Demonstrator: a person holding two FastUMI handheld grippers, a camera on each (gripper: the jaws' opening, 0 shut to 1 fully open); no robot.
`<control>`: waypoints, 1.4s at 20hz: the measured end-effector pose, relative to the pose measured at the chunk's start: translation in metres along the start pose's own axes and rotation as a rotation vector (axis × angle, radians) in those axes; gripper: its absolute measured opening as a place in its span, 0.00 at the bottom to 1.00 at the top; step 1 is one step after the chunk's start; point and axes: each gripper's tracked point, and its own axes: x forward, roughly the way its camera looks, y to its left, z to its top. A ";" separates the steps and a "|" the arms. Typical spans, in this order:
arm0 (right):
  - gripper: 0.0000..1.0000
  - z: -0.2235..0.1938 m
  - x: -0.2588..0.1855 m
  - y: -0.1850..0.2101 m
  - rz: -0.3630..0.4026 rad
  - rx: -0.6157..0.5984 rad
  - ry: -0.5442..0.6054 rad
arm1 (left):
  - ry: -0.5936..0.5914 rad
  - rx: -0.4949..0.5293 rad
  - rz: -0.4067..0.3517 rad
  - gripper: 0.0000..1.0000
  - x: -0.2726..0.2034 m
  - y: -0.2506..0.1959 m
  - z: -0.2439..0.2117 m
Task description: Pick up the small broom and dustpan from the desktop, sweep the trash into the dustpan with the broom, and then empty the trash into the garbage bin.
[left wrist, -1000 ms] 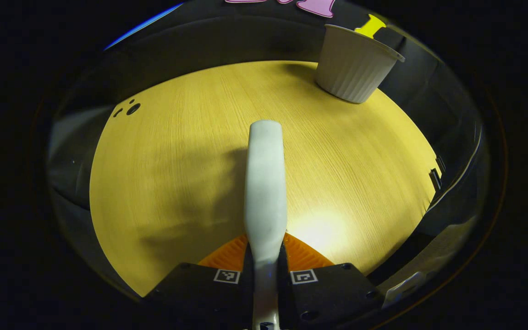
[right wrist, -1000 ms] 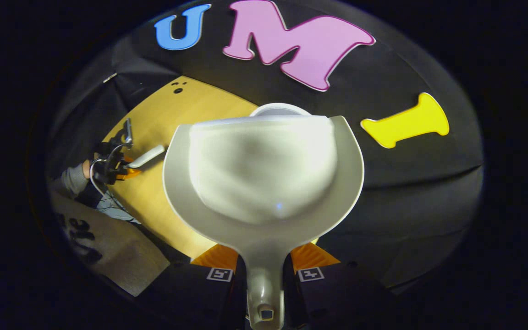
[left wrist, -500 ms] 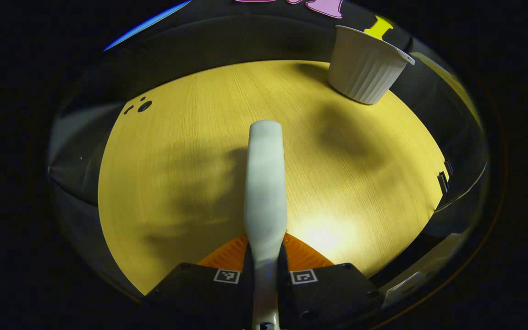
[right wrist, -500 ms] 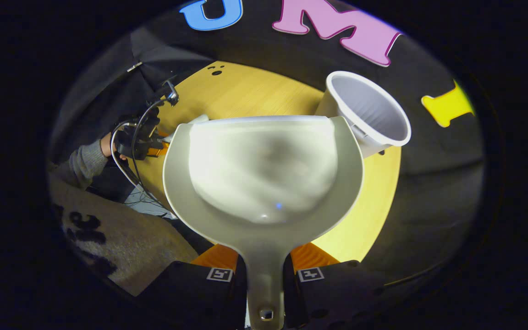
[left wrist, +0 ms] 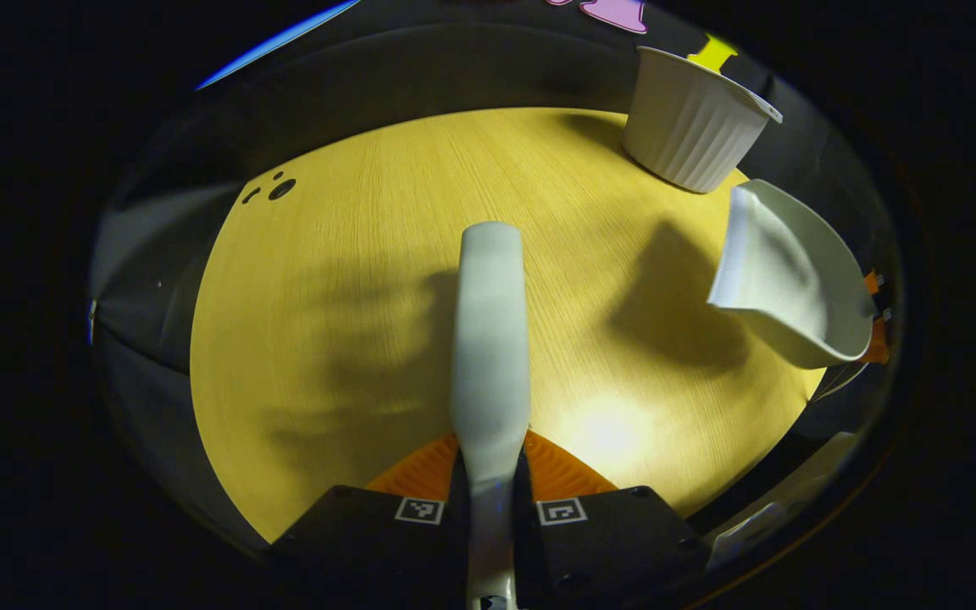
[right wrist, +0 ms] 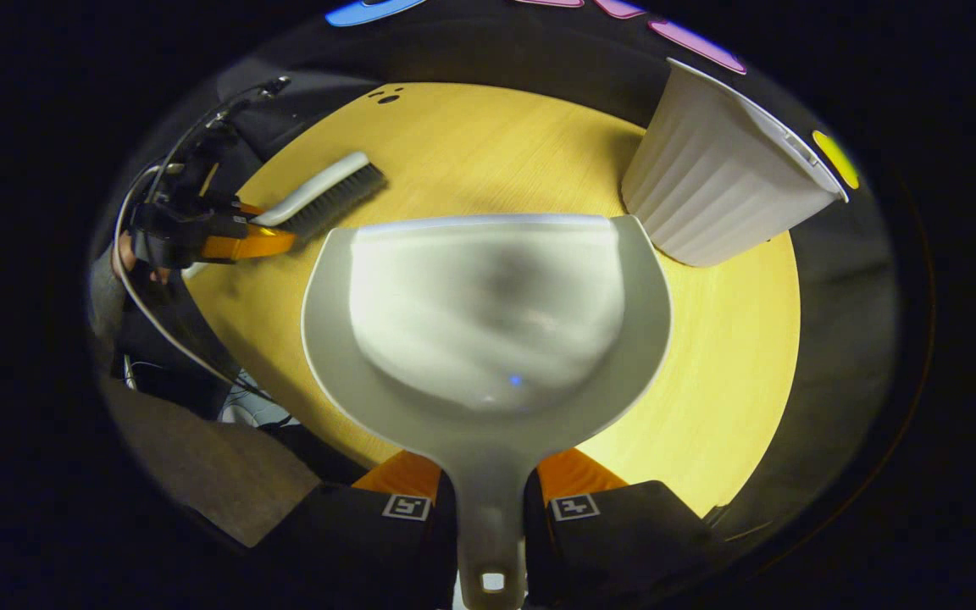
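Dustpan (right wrist: 488, 322) has swung down off the bin (right wrist: 725, 191); right gripper (right wrist: 488, 496) clamps its stiff, light handle, left gripper (left wrist: 488, 491) clamps the broom (left wrist: 490, 339).

The dustpan (right wrist: 488, 330) is being brought away from over the garbage bin (right wrist: 721, 182) and lowered toward the desktop (right wrist: 734, 373), so the bin is now seen beside it at the far right edge. The dustpan (left wrist: 793, 284) is being brought into the left gripper view at the desktop's right edge.
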 end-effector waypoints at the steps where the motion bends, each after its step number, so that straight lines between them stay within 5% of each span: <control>1: 0.34 0.000 0.009 0.000 -0.002 0.021 -0.002 | 0.000 -0.003 0.003 0.26 0.000 0.000 0.000; 16: 0.34 -0.006 0.081 0.011 -0.010 0.105 0.015 | 0.023 -0.014 0.041 0.26 -0.001 0.006 -0.002; 23: 0.41 -0.009 0.079 0.017 0.025 0.115 0.016 | 0.031 0.013 0.053 0.27 -0.004 0.009 0.000; 24: 0.49 -0.008 0.077 0.016 0.024 0.119 0.016 | 0.033 0.017 0.054 0.27 -0.004 0.009 0.000; 28: 0.48 -0.006 0.070 0.018 0.053 0.144 0.003 | 0.037 0.032 0.076 0.30 -0.007 0.014 0.000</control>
